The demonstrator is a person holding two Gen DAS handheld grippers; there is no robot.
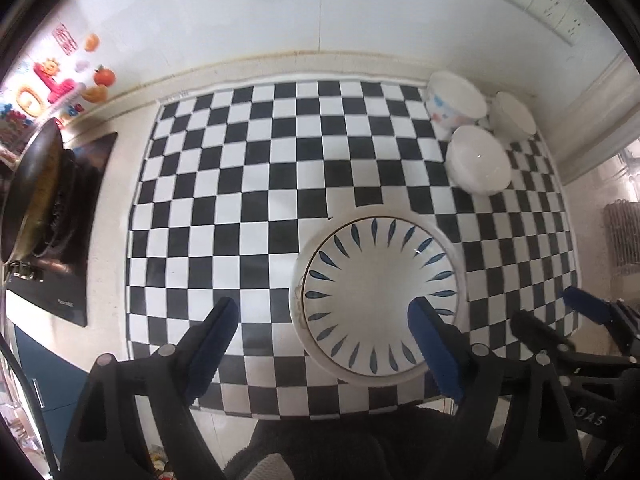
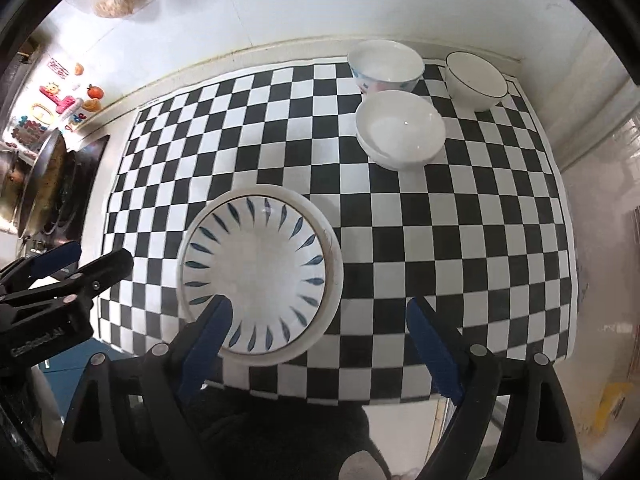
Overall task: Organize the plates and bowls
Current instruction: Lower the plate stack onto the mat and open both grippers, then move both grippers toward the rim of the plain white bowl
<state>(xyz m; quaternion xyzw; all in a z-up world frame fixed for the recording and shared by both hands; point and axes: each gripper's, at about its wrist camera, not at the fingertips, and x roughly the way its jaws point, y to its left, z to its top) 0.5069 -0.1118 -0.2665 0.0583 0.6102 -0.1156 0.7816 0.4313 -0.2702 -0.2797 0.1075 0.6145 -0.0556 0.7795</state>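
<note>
On the checkered mat (image 2: 460,240) we see the blue-leaf plate (image 2: 260,276) stacked on a white plate (image 2: 336,276) at the near edge. Left gripper (image 1: 324,340) and right gripper (image 2: 316,332) both hover over it, fingers apart, empty. Three bowls sit in the far right corner: right view shows the dark-rimmed bowl (image 2: 476,80) whole and the nested white bowls (image 2: 400,132) as two; left view crowds them. Only the left view shows the wall sockets (image 1: 540,0).
</note>
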